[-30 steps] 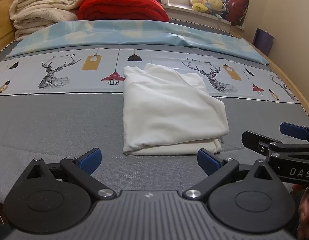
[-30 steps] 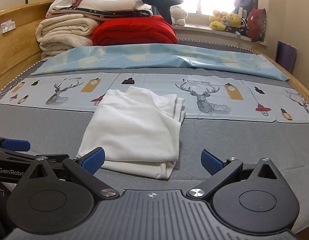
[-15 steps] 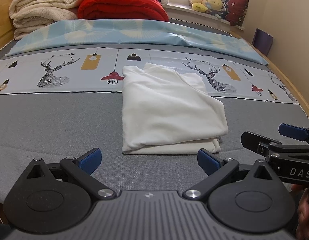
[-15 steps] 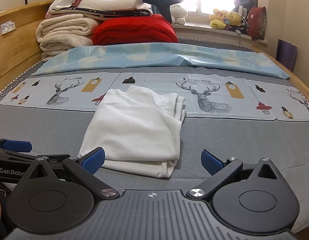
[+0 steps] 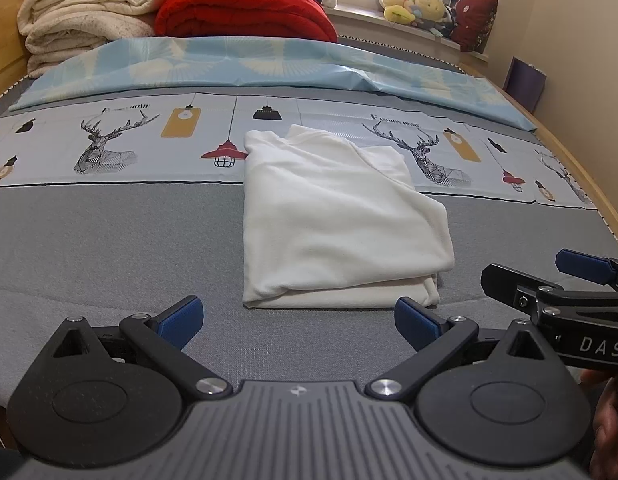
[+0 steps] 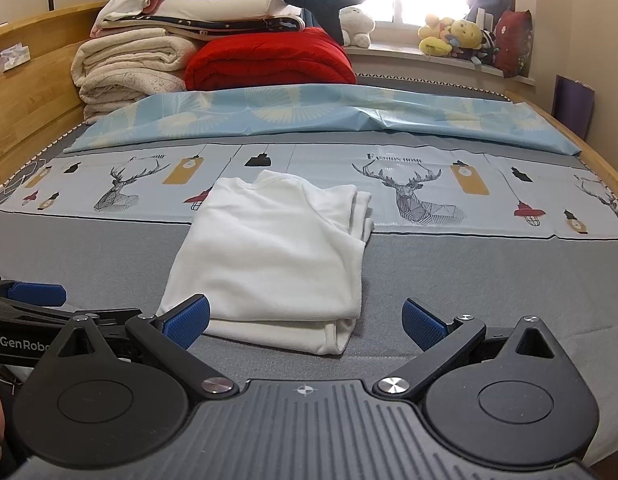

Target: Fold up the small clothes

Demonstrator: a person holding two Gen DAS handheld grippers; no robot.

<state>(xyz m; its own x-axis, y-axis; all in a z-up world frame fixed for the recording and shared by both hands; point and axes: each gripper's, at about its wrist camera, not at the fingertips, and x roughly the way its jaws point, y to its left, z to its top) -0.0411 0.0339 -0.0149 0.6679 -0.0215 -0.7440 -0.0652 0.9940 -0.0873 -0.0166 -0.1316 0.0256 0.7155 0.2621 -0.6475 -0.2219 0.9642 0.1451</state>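
While the folded white garment [image 5: 341,220] lies flat on the bed [image 5: 109,240], both grippers, left [image 5: 297,318] and right [image 6: 305,318], hover before its near edge, fingers spread and empty; grey sheet lies bare on each side.

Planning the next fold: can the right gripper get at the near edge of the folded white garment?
Probably yes: the right gripper is open, and the folded white garment lies just ahead on the grey bed cover, nothing between.
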